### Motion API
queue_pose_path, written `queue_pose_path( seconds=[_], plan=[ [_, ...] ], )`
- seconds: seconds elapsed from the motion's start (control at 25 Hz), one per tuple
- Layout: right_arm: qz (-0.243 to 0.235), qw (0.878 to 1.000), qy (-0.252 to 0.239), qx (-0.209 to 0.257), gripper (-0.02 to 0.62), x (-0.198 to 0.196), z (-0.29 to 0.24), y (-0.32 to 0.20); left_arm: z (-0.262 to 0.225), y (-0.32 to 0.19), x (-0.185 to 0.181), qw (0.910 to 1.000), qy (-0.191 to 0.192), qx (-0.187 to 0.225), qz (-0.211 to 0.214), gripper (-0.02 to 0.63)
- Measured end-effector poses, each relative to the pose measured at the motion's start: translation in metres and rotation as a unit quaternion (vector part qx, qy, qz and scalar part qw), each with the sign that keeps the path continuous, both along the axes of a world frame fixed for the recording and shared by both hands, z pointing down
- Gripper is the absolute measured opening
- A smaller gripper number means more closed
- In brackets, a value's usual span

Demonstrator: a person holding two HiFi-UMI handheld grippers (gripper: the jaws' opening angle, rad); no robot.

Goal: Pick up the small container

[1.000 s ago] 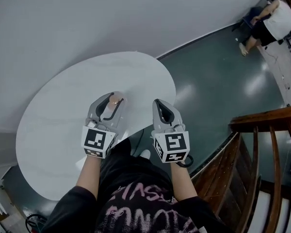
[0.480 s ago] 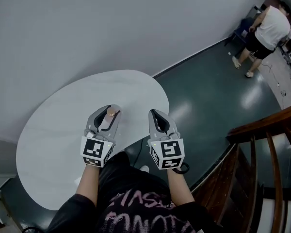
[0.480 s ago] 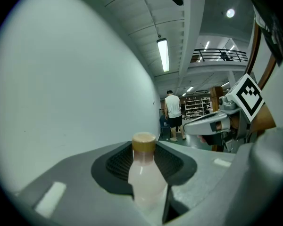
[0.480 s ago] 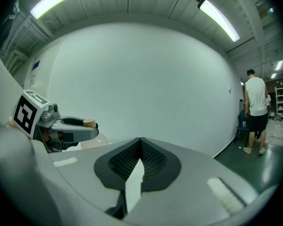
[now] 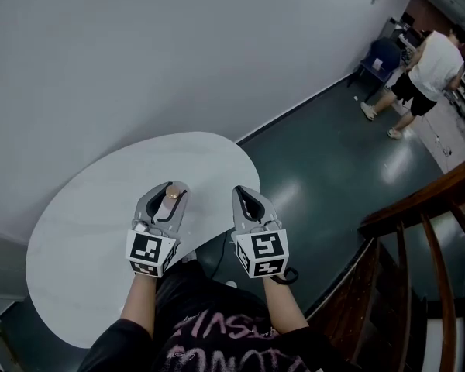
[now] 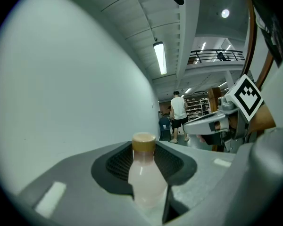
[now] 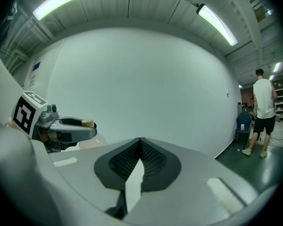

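The small container (image 6: pixel 145 173) is a little pale bottle with a tan cap. My left gripper (image 5: pixel 167 198) is shut on it and holds it upright above the round white table (image 5: pixel 77 223); its cap (image 5: pixel 171 191) shows between the jaws in the head view. My right gripper (image 5: pixel 245 198) hangs level beside it, to the right, over the table's near edge. Its jaws meet at the tips with nothing between them (image 7: pixel 137 158). From the right gripper view the left gripper (image 7: pixel 68 128) appears at the far left with the cap (image 7: pixel 87 123) sticking out on top.
A plain white wall (image 5: pixel 139 45) rises behind the table. Dark green floor (image 5: pixel 325 153) lies to the right. A wooden stair rail (image 5: pixel 418 215) runs at the lower right. A person (image 5: pixel 422 72) stands far off at the upper right beside a blue chair (image 5: pixel 381 56).
Both grippers have risen away from the table together, the bottle going up in the left one. The table looks smaller and lower in the head view.
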State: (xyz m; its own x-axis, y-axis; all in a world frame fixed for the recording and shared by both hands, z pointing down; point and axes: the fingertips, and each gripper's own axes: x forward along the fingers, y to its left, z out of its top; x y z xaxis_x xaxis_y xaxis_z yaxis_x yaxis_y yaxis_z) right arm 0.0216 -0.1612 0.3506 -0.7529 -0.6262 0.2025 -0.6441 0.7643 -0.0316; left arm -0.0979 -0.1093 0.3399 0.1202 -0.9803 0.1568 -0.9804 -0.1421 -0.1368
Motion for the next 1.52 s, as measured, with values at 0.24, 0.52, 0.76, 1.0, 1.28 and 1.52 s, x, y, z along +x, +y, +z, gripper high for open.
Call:
queue_pose_path(
  seconds=[0.24,0.52,0.76,1.0,1.28,1.52],
  plan=[
    [-0.001,1.0,-0.005,0.006,0.009,0.007,-0.008,0.004,-0.011,0.004,0.006,0.9999,-0.006,0.01,0.001,0.137],
    [-0.004,1.0,-0.002,0.003,0.009,0.011,-0.006,0.01,-0.01,0.01,0.012,0.9999,-0.011,0.008,0.003,0.137],
    [-0.004,1.0,0.0,0.0,0.008,0.012,-0.003,0.011,-0.007,0.012,0.009,1.0,-0.009,0.004,0.0,0.137],
    [-0.002,1.0,-0.003,-0.001,0.008,0.006,-0.006,0.009,-0.01,0.011,0.001,1.0,-0.007,0.004,-0.003,0.137],
    [-0.001,1.0,-0.007,-0.006,0.008,0.005,-0.004,0.004,-0.006,0.007,-0.002,0.9999,-0.012,-0.004,-0.003,0.137],
    [-0.001,1.0,-0.005,-0.009,0.008,0.007,0.0,0.005,-0.005,0.009,0.001,0.9999,-0.01,-0.008,-0.006,0.137]
  ],
)
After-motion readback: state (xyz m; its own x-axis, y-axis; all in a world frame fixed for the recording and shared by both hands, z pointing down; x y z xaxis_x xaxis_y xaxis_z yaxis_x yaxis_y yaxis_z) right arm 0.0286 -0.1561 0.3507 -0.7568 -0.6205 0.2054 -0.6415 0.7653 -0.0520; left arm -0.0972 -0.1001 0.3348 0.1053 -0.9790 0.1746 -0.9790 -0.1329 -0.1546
